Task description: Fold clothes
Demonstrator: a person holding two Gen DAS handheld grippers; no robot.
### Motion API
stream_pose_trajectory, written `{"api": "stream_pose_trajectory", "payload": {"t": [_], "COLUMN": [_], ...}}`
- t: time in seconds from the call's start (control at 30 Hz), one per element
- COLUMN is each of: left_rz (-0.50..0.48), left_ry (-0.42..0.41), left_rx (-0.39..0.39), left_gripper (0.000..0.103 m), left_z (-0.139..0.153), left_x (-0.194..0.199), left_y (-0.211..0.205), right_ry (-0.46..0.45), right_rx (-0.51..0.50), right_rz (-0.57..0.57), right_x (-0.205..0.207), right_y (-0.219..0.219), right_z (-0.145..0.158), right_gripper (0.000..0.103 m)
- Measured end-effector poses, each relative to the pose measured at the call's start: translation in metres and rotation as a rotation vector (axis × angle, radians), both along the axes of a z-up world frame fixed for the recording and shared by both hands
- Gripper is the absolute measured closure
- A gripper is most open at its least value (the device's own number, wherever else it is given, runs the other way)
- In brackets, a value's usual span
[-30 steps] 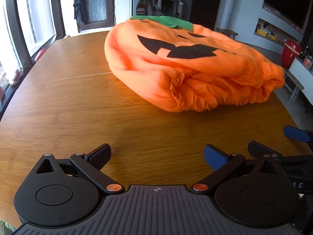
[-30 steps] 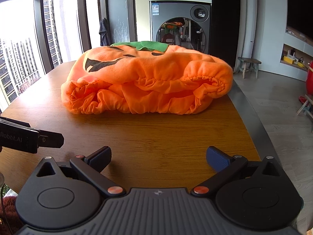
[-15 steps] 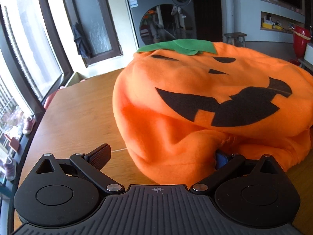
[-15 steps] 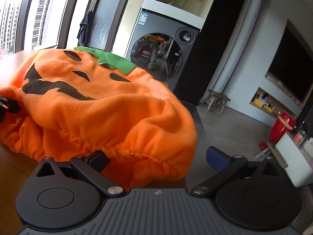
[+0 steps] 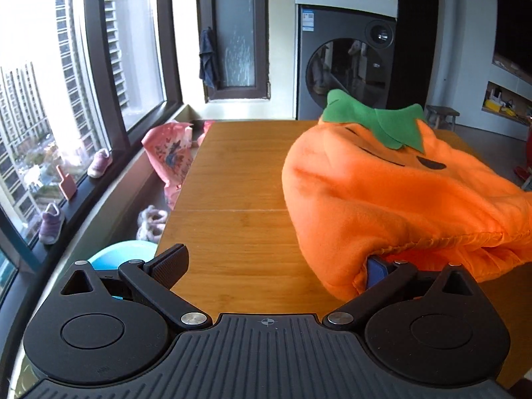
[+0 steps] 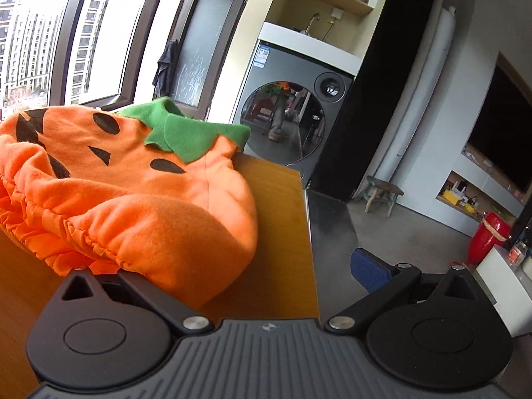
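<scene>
1. An orange pumpkin costume (image 5: 382, 199), with a black felt face and a green leaf collar (image 5: 375, 123), lies bunched on the wooden counter (image 5: 232, 199).
2. The left tongs (image 5: 272, 266) stand wide apart, their blue finger tucked into the gathered hem.
3. The right tongs (image 6: 262, 266) also gape; cloth hides the left finger.
4. A washing machine (image 6: 292, 116) stands behind.

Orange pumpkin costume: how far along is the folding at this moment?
Early. No finished fold shows: the orange fleece pumpkin costume lies bunched on the wooden table, its green felt leaf collar at the far end. In hand: the left gripper and right gripper are both open, each with one finger tucked under the gathered hem at opposite corners. Left: closing, folding over, flattening.
</scene>
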State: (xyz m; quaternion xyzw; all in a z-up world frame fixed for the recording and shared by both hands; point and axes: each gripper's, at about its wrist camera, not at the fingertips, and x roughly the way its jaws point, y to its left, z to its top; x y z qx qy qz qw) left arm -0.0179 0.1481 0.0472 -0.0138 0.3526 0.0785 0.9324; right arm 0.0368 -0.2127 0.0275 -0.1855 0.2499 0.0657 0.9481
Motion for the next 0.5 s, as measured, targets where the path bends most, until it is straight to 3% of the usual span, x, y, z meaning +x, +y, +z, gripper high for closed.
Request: {"api": "stream_pose_trajectory", "payload": {"t": [0.1,0.2,0.33,0.5], "left_rz": [-0.109,-0.265,-0.488,-0.616], "left_ry": [0.098,0.117,0.059,-0.055], "left_rx": [-0.019,-0.018,-0.113,-0.308], "left_gripper": [0.0,0.0,0.0,0.0], "left_z": [-0.026,-0.026,-0.001,0.022], "left_x": [-0.021,-0.033,-0.05,-0.054], "left_y": [-0.009,-0.022,-0.037,-0.042], "right_ry": [0.104,0.155,0.146,0.182], "right_rx": [0.041,0.077,0.059,0.049], "right_rz": [-0.032,-0.037,-0.004,0.118], "right_x": [-0.019,-0.029,-0.044,-0.066], "right_y": [-0.016,-0.03,-0.036,-0.036], "right_z": [-0.015,-0.019,-0.008,-0.001], "right_gripper": [0.0,0.0,0.0,0.0]}}
